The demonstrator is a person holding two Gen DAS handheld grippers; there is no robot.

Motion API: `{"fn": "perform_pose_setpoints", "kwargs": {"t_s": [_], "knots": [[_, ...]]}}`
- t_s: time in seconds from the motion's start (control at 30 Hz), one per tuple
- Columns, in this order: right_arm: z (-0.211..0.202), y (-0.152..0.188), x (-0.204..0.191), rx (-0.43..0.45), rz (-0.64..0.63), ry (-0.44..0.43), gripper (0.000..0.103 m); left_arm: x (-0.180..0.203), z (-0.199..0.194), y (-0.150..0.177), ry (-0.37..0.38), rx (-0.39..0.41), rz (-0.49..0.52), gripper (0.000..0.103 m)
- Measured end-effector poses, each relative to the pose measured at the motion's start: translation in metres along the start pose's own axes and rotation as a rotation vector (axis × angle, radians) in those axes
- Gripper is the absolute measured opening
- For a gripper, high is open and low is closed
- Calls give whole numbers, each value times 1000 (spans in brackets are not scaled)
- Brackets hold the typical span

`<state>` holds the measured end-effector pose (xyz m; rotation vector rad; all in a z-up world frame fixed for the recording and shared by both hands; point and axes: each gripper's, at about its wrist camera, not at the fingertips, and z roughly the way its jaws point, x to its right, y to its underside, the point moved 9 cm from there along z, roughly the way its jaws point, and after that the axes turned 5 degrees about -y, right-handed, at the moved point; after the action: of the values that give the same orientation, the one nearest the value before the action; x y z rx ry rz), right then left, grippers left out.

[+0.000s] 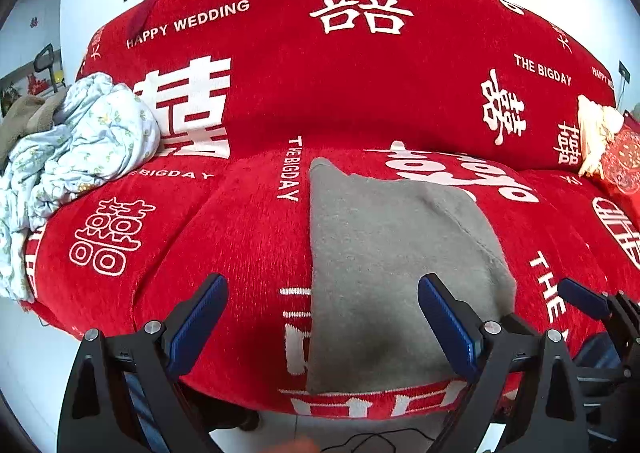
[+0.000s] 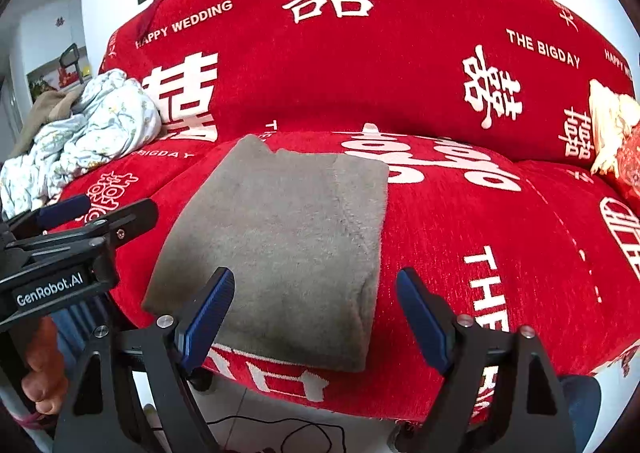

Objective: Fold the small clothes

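Note:
A grey fleecy garment (image 1: pixel 392 273) lies folded into a flat rectangle on the red sofa seat (image 1: pixel 224 253), reaching the seat's front edge. My left gripper (image 1: pixel 323 280) hangs open in front of and above its left edge, with nothing between the blue pads. In the right wrist view the same garment (image 2: pixel 288 221) lies straight ahead, and my right gripper (image 2: pixel 315 273) stands open over its near end, apart from the cloth. The left gripper (image 2: pixel 100 209) shows at the left of that view, and the right gripper's finger (image 1: pixel 580 297) shows at the right of the left wrist view.
A crumpled pale floral cloth pile (image 1: pixel 80 141) sits on the sofa's left end. Cream cloth (image 1: pixel 596 133) and a red embroidered cushion (image 1: pixel 624 161) occupy the right end. The sofa back (image 2: pixel 360 65) rises behind the seat. A black cable (image 2: pixel 280 429) lies on the floor below. A hand (image 2: pixel 44 373) holds the left gripper.

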<state>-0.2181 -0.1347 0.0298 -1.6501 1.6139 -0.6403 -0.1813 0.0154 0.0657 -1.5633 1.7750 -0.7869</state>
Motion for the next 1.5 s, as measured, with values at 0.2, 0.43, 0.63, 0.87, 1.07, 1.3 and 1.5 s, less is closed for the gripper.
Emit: {"fn": "perform_pose_setpoints", "kwargs": {"t_s": [0.2, 0.43, 0.63, 0.87, 1.07, 1.3, 1.5], "knots": [[-8, 0, -5, 12, -17, 15, 85, 6, -14, -4, 18, 37, 26, 96], [-13, -4, -10, 24, -30, 18, 85, 5, -18, -4, 19, 36, 19, 96], [-16, -5, -13, 30, -39, 18, 85, 3, -20, -4, 19, 38, 12, 96], [-16, -4, -13, 26, -33, 16, 86, 2, -18, -2, 18, 30, 7, 96], [-15, -2, -14, 12, -34, 18, 86, 0, -15, 1, 14, 11, -1, 96], [-14, -1, -15, 6, -37, 19, 86, 0, -20, 0, 5, 24, 4, 96], [-14, -2, -16, 8, -39, 20, 86, -1, -21, 0, 2, 24, 2, 96]]}}
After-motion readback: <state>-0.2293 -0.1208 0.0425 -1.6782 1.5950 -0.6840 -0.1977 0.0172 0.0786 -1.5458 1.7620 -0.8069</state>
